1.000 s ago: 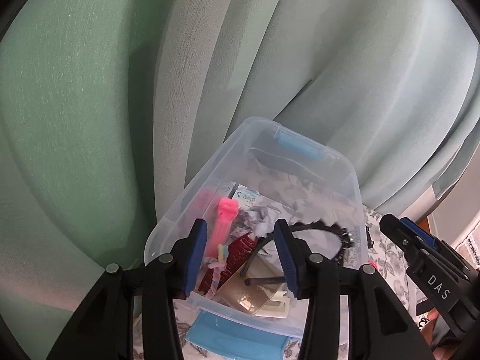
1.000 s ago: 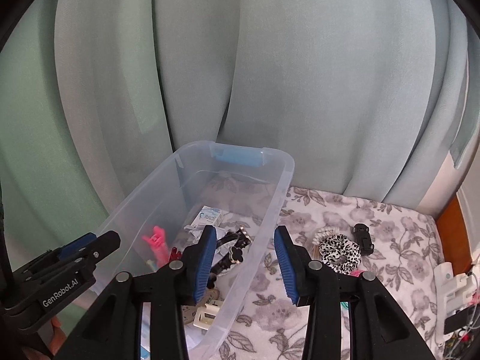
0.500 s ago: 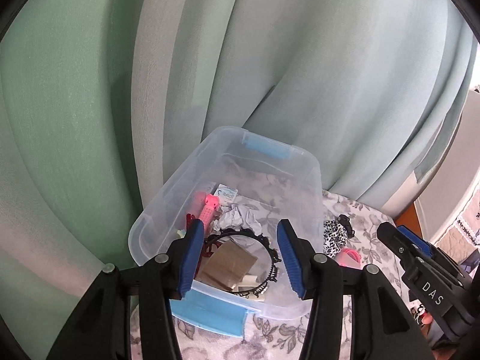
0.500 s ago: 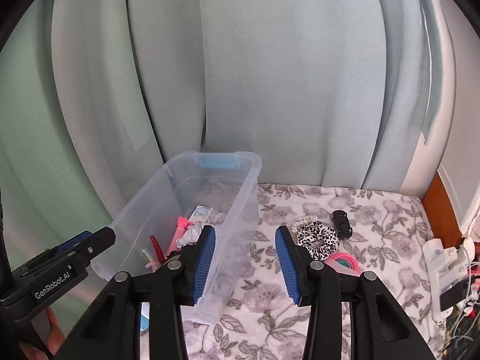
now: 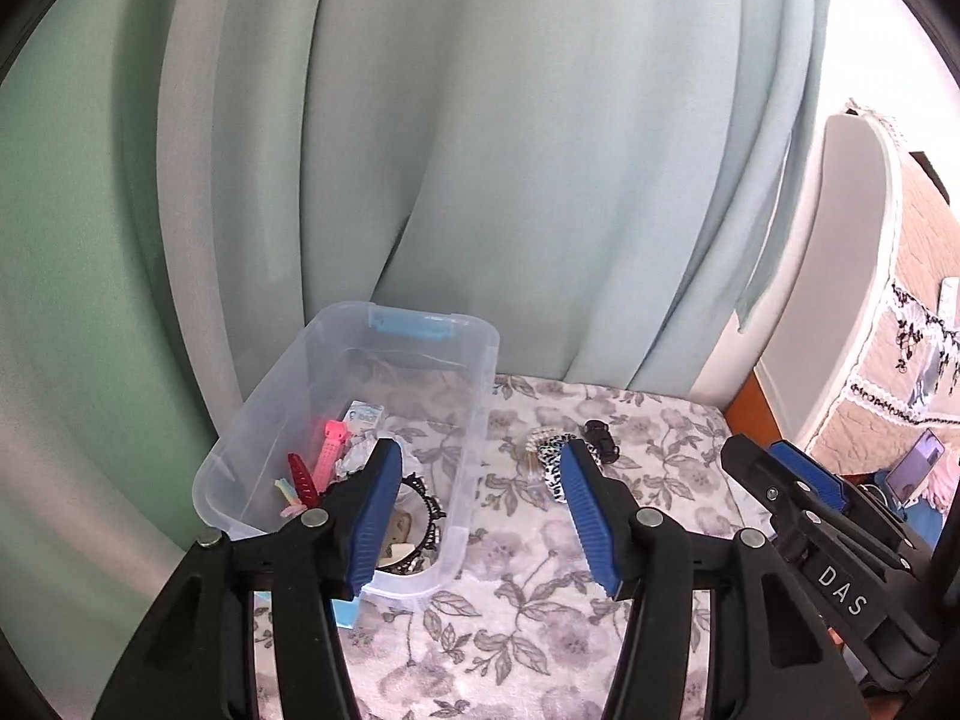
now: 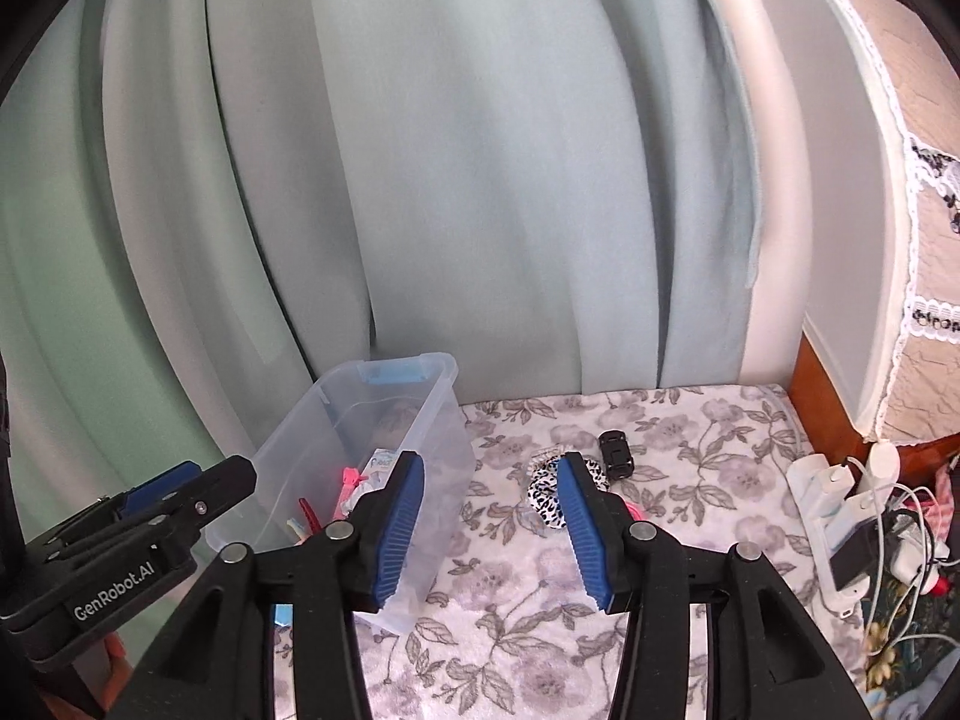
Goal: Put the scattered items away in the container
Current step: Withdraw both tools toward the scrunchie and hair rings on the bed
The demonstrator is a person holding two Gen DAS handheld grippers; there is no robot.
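**Both grippers empty above the floral cloth, bin at left**

Left gripper [image 5: 480, 501]: jaws parted about halfway, just been opening, nothing between them. It hangs over the near right corner of the clear plastic container [image 5: 480, 420].

Right gripper [image 6: 489, 516]: jaws likewise half parted, just been opening, nothing held. It sits above the floral cloth [image 6: 690, 480] on the worktop, just right of the container.

Container stands at the left of the cloth, against the pale green curtain [image 5: 540, 180]. Inside: a pink clip [image 5: 331, 450], a red clip [image 5: 300, 474], a small white packet [image 5: 366, 415], a black toothed headband [image 5: 429, 507].

Still out on the cloth, right of the container: a leopard-print scrunchie [image 6: 543, 495] and, just beyond it, a small black clip [image 6: 618, 453]. Something pink next to the scrunchie is mostly hidden behind the right gripper.
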